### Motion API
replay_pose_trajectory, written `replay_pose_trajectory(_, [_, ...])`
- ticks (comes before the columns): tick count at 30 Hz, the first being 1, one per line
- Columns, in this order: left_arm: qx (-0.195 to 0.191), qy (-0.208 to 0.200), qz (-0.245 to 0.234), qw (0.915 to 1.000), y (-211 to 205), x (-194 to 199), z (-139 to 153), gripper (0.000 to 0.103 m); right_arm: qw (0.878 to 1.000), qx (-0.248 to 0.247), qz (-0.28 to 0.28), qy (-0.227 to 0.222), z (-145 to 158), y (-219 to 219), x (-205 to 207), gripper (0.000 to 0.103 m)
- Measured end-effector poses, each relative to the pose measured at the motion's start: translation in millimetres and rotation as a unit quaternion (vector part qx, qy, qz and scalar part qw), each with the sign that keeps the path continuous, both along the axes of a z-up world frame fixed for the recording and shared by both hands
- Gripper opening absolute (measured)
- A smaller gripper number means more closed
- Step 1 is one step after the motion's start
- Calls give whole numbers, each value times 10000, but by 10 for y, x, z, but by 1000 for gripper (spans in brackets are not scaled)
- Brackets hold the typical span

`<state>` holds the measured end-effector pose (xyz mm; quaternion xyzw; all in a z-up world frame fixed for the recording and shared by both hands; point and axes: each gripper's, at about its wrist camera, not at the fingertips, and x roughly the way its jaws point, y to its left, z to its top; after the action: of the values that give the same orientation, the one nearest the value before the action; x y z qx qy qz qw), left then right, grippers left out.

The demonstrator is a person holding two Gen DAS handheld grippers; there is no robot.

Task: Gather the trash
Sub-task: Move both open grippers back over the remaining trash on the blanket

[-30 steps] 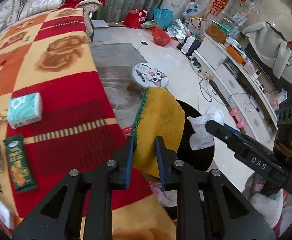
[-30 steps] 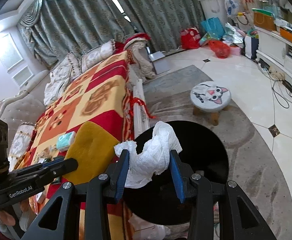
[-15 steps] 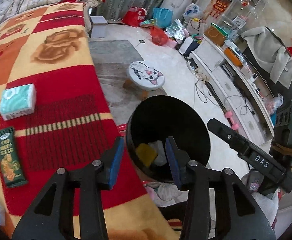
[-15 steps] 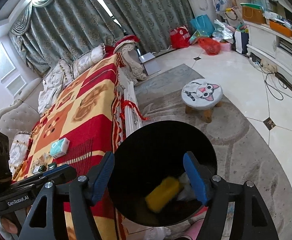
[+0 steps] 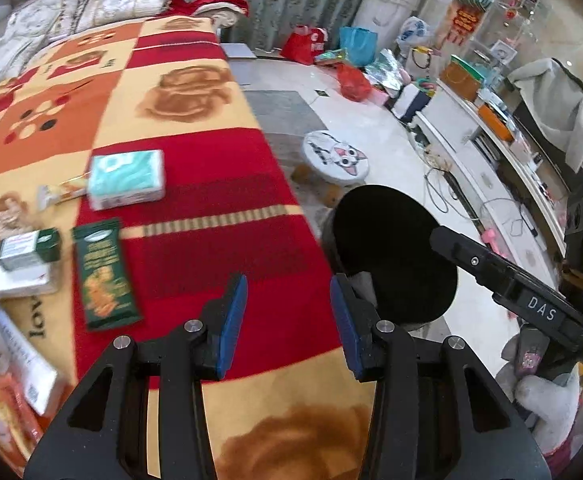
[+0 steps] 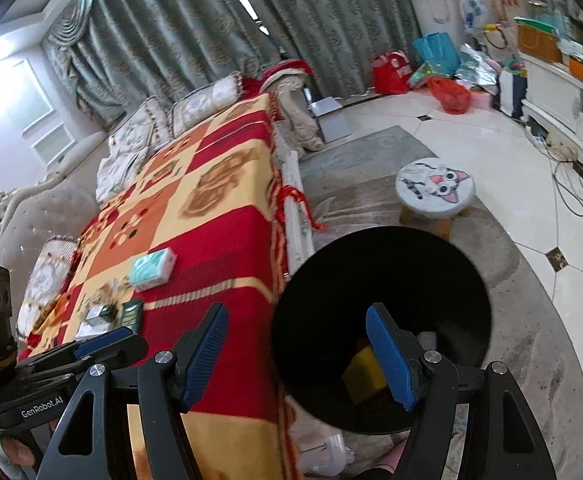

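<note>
Both grippers, left [image 5: 287, 320] and right [image 6: 297, 354], were spread and empty by the bin [image 6: 383, 264]; next you likely needed the green wrapper [image 5: 105, 274] on the blanket [image 5: 219, 152].

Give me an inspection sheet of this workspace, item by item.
Surface: red, orange and yellow patterned blanket over a sofa.
Job's things: black bin on the floor beside the blanket; yellow sponge and something pale lie inside.
Clutter: teal tissue pack, green wrapper, small green box and a snack bar on the blanket.
Grippers: left gripper open and empty above the blanket; right gripper open and empty over the bin's rim.
Cables: loose cords on the floor by the white cabinet.
Surroundings: cat-face stool, grey rug, curtains, bags along the wall.
</note>
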<state>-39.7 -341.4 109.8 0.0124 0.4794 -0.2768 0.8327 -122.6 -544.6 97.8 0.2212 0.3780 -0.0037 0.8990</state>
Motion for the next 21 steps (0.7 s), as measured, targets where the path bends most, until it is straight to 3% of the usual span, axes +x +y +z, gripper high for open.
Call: replay_pose_trajectory(21, [79,-294,1032,9942,1493,-190,304,41,9935,-8,1138,-42,128,1201,242,69])
